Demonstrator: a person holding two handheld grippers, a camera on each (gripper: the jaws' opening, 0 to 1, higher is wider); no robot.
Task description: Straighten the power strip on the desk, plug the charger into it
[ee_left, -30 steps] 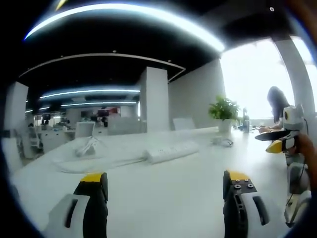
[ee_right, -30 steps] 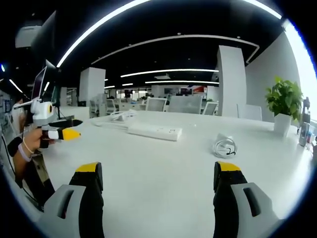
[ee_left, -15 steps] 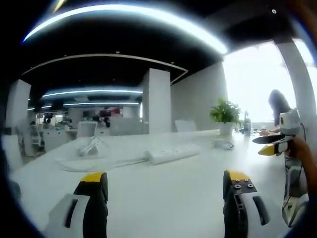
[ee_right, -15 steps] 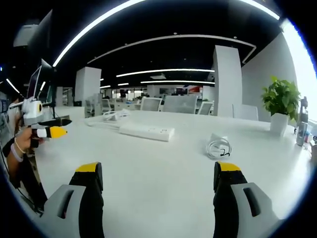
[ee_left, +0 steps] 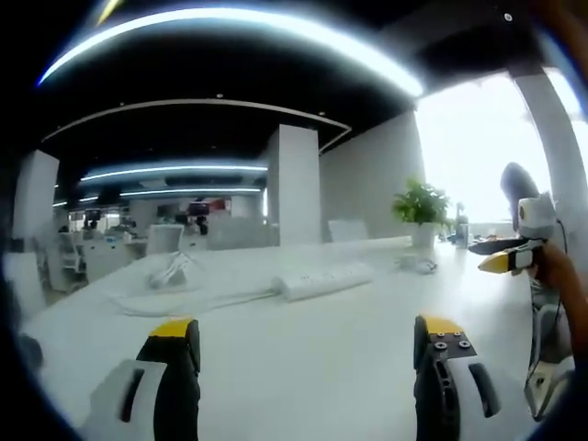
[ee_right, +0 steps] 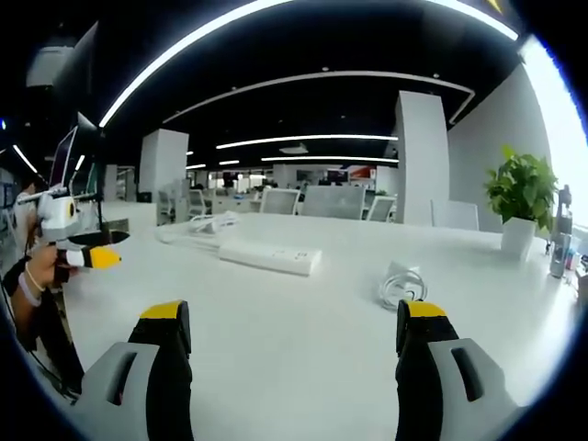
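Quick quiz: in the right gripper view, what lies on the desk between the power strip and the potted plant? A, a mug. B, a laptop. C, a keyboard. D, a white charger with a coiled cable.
D: a white charger with its coiled cable lies on the desk, right of the power strip and left of the potted plant.
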